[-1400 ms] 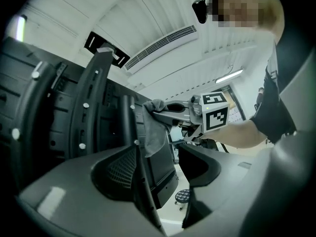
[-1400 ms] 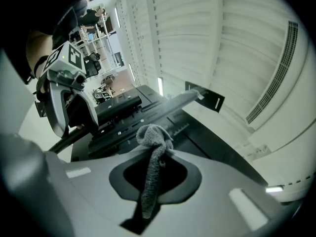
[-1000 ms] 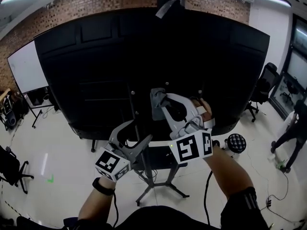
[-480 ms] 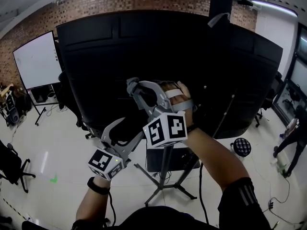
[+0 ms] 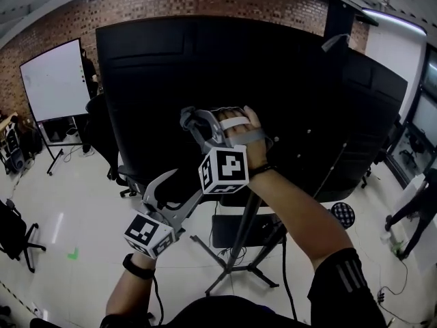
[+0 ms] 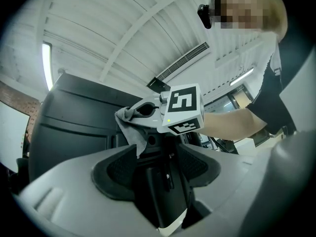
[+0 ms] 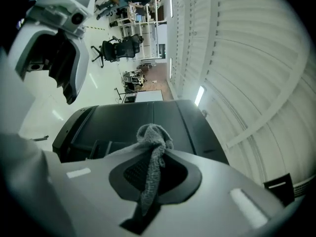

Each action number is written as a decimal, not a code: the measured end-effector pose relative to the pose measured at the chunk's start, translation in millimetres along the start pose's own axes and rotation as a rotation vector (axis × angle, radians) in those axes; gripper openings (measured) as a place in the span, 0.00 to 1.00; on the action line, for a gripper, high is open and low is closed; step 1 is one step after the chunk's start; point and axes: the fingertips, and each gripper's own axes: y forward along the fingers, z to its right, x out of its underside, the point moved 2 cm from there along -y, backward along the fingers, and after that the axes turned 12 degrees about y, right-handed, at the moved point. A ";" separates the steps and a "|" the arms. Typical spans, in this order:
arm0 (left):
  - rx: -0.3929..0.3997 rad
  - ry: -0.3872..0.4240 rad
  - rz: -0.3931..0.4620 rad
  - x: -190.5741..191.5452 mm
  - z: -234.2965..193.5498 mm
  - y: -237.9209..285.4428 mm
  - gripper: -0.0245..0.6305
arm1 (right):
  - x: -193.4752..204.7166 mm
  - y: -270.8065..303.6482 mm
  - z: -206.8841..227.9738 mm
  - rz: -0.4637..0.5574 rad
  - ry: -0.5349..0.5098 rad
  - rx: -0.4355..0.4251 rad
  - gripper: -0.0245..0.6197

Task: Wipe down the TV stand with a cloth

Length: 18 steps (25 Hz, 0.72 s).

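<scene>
The TV's big black back panel (image 5: 225, 94) stands on a black stand with a column (image 5: 249, 214) and splayed legs (image 5: 235, 268). My right gripper (image 5: 190, 119) is raised against the panel's middle. It is shut on a grey cloth (image 7: 154, 149), which bunches at the jaw tips and hangs down between the pads. The left gripper view looks up at that cloth (image 6: 131, 127) under the right gripper's marker cube (image 6: 183, 107). My left gripper (image 5: 174, 188) hangs lower left, by the panel's bottom edge, its jaws wide apart (image 6: 155, 159).
A whiteboard (image 5: 48, 80) stands at the left, with an office chair (image 5: 15, 232) near it. A round stool (image 5: 341, 214) and a person (image 5: 416, 210) are at the right. A black box (image 5: 239, 231) sits low on the stand. The floor is pale tile.
My right gripper has carried the cloth up and to the left across the black panel. The left gripper has stayed low with its jaws apart.
</scene>
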 end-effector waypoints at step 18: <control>0.130 -0.050 0.075 4.2 26.3 38.8 0.48 | 81.4 -65.4 28.8 -0.275 -0.160 0.066 0.07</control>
